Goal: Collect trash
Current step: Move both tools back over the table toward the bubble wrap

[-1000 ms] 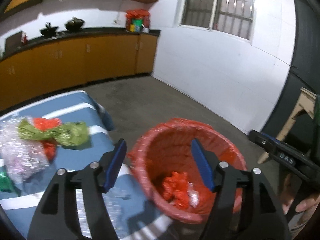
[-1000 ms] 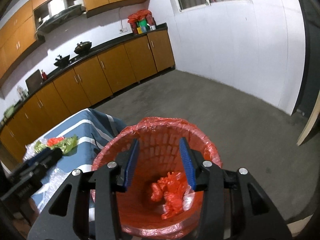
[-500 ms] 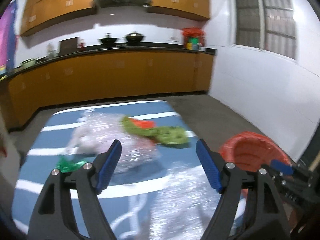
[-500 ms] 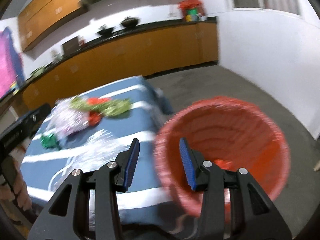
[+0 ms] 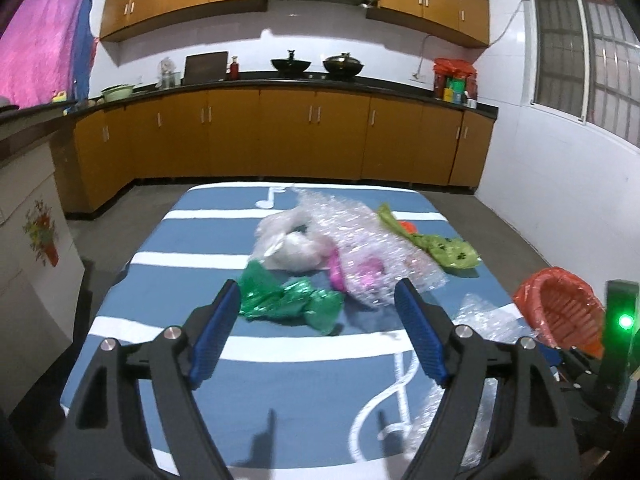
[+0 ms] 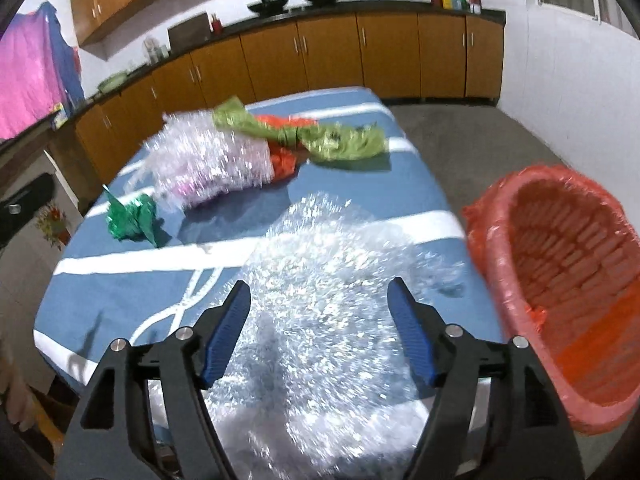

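Note:
The blue striped table (image 5: 200,344) holds the trash. A crumpled green foil wrapper (image 5: 288,304) lies just beyond my left gripper (image 5: 318,296), which hangs open and empty above the cloth. Behind it lie pinkish bubble wrap (image 5: 360,248), a white plastic bag (image 5: 292,244) and a lime green wrapper (image 5: 448,250). My right gripper (image 6: 318,294) hovers over a clear bubble wrap sheet (image 6: 320,248) with its jaws opening; the sheet shows between the pads, which do not press on it. The red-lined bin (image 6: 560,280) stands beside the table's right edge.
A red wrapper (image 6: 284,156) sits by the lime one (image 6: 332,140). Orange kitchen cabinets (image 5: 280,140) run along the far wall, a white cabinet (image 5: 28,260) stands at the left, and bare grey floor (image 6: 480,136) surrounds the table. The other gripper's body (image 5: 620,340) is at the right edge.
Both grippers swung away from above the red bin and now face the table's trash. The right jaws have widened. The bin now sits off to the right in both views.

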{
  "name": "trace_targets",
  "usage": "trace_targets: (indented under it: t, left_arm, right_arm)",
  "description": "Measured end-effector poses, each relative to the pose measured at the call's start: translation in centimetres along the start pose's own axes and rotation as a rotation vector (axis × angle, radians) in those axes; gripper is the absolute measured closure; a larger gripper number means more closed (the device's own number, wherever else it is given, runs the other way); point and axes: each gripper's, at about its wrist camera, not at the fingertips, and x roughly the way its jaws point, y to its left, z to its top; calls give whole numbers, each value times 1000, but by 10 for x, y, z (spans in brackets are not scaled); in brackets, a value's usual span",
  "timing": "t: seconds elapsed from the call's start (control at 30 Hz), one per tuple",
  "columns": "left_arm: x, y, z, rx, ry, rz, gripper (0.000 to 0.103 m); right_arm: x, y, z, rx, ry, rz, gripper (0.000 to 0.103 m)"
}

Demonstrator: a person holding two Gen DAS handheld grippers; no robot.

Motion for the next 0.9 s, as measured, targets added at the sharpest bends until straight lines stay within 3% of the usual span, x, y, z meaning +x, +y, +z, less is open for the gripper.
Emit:
trace_targets:
  t: [0.17,0.33,0.4,0.5,0.9]
  left_arm:
    - [3,12,-2,-26,11,9,26]
    - [7,16,-4,-46,23,5,26]
    - [10,15,-5,-46,29,3,26]
    - [12,12,-5,-39,34,1,26]
    - [32,10,-1,-27,54,-7,26]
  right_arm:
    - [14,9,-5,-45,27,-47,34]
    - [14,15,-6,-77,34,-35,56]
    - [15,19,-6,-83,37,-21,70]
    - [16,21,-4,-85,43,-1,81]
    - [5,5,17,-6,-14,4,88]
